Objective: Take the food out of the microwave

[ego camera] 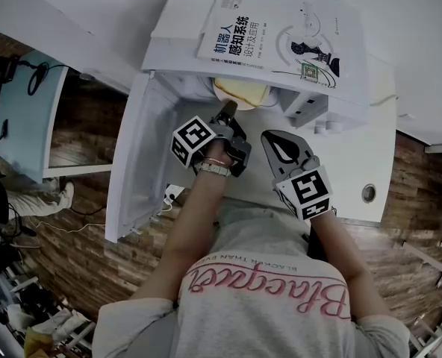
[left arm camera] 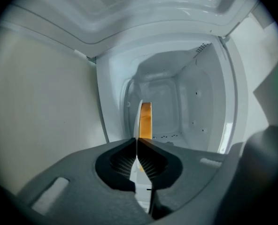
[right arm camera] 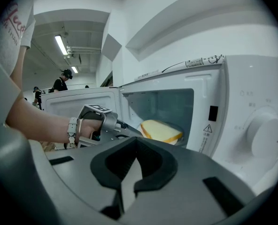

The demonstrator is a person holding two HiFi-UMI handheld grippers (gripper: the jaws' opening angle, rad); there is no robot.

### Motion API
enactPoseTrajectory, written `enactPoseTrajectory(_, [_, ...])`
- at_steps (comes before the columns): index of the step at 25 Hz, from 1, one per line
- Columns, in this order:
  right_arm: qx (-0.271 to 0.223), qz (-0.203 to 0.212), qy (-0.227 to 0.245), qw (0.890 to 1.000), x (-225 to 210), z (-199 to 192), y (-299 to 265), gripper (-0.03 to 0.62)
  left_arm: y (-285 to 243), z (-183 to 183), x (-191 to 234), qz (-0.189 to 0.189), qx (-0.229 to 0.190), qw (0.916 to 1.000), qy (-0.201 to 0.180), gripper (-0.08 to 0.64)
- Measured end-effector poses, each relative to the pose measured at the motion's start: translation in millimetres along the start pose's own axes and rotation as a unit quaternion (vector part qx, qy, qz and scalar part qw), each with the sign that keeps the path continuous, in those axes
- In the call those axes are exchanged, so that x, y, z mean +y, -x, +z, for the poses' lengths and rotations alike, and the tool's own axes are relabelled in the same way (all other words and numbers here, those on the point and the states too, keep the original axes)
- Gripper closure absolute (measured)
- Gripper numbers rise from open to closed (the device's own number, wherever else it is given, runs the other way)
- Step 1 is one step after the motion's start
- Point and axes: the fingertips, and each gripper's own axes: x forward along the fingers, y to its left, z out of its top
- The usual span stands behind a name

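Evidently the left gripper [left arm camera: 137, 139] clenches its fingers [left arm camera: 151, 163] on the near rim of the round white plate [left arm camera: 139, 121] of brown-crusted bread [right arm camera: 161, 131] inside the white microwave [right arm camera: 242, 102], while the right gripper [right arm camera: 137, 139] waits outside it, closed on nothing.

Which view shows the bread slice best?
Right gripper view: nearly whole bread slice visible inside the open microwave. Head view shows only its front part under the microwave's top. Left gripper view shows an edge-on crust sliver beside the plate in its jaws.

The head view looks steeply down from above onto the microwave [ego camera: 178, 32] and its open door [ego camera: 131, 162]. The left gripper view sits close, facing into the cavity [left arm camera: 169, 102]; the right gripper view faces the opening from further back. All three share the bread [ego camera: 240, 92] on its plate [left arm camera: 138, 121]
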Motion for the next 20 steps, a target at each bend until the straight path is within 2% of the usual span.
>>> enactPoseTrajectory(5, [-0.008, -0.005, 0.008, 1.000, 1.8, 3.5, 8.0, 0.582, 9.3, -7.3, -4.1, -0.018, 0.000, 0.9998, -0.002, 0.548])
enactPoseTrajectory(20, [-0.027, -0.007, 0.034, 0.999, 12.7, 8.9, 31.8, 0.582, 52.3, -24.2, -8.7, -0.038, -0.024, 0.9990, -0.001, 0.548])
